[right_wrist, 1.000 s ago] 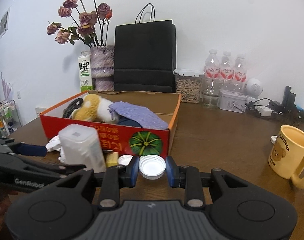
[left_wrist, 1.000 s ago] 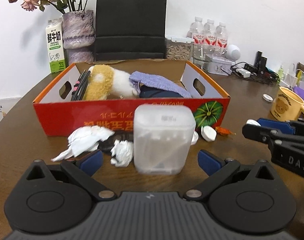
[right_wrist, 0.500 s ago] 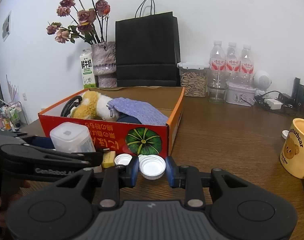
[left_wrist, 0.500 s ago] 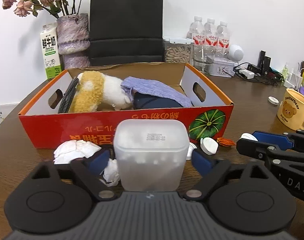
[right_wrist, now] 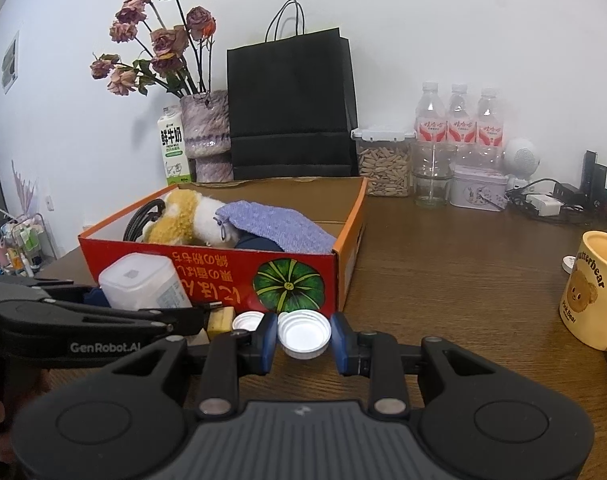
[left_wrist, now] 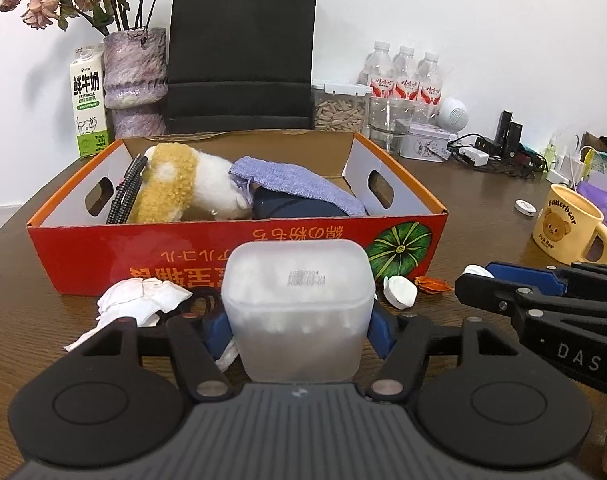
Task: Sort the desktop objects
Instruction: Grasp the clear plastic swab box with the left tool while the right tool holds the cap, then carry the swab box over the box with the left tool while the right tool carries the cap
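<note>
Left gripper [left_wrist: 299, 334]: we see its jaws closing on the frosted plastic cotton-swab box [left_wrist: 299, 308], blue pads against both sides; the box stands upright on the wooden table [left_wrist: 483, 200], just before the red cardboard tray [left_wrist: 103, 256]. Crumpled tissue [left_wrist: 139, 300] lies left of the box. Right gripper [right_wrist: 303, 336]: we note a narrow grip, pads pinching a white bottle cap [right_wrist: 304, 334], rim up. Farther right, a yellow bear mug [right_wrist: 591, 300] stands apart.

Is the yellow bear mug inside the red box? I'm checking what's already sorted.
No. The yellow bear mug stands on the bare wooden table, well to the right of the red box.
</note>
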Tool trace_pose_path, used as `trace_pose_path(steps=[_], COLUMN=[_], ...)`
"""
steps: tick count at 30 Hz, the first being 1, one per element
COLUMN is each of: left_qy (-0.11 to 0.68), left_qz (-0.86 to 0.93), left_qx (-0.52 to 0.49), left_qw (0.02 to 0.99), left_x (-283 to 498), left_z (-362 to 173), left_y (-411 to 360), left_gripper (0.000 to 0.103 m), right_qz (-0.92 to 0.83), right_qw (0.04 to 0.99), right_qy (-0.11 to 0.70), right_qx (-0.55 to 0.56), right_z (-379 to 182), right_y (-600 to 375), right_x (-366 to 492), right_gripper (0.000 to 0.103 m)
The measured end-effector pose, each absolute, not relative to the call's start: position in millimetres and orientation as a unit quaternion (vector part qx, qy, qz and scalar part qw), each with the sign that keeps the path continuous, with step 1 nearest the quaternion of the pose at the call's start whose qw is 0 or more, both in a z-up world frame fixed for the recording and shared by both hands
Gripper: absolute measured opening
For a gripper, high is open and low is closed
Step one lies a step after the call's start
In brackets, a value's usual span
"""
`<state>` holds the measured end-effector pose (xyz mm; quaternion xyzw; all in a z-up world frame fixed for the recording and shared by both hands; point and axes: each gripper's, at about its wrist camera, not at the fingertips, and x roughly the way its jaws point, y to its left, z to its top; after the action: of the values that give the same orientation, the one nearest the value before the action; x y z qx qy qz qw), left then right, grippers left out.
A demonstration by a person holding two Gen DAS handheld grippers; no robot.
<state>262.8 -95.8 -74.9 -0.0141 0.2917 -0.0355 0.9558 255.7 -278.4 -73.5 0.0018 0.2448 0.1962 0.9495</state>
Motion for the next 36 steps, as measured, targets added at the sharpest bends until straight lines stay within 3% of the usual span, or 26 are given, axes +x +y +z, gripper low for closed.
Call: trace_pose_path(steps=[21,36], left_qy=[0.229,0.185], left_qz=[-0.052,-0.043], left_qx=[-0.036,-0.040], left_qw=[0.971,0.981], left_x=[249.4,291.7], left_z=[-35.4,-7.3], left_y=[-59.7,-25.8], left_gripper=[0.066,0.066], right_qz=[0.196,0.199], right_qw=[0.960,0.962], right_qy=[0.200,0.184], right_qx=[-0.005,-0.029], right_z=[-34.1,-7.3], right_y=[-244.3,-192.0], right_x=[253.8,295.2], right_gripper=[0.027,0.027])
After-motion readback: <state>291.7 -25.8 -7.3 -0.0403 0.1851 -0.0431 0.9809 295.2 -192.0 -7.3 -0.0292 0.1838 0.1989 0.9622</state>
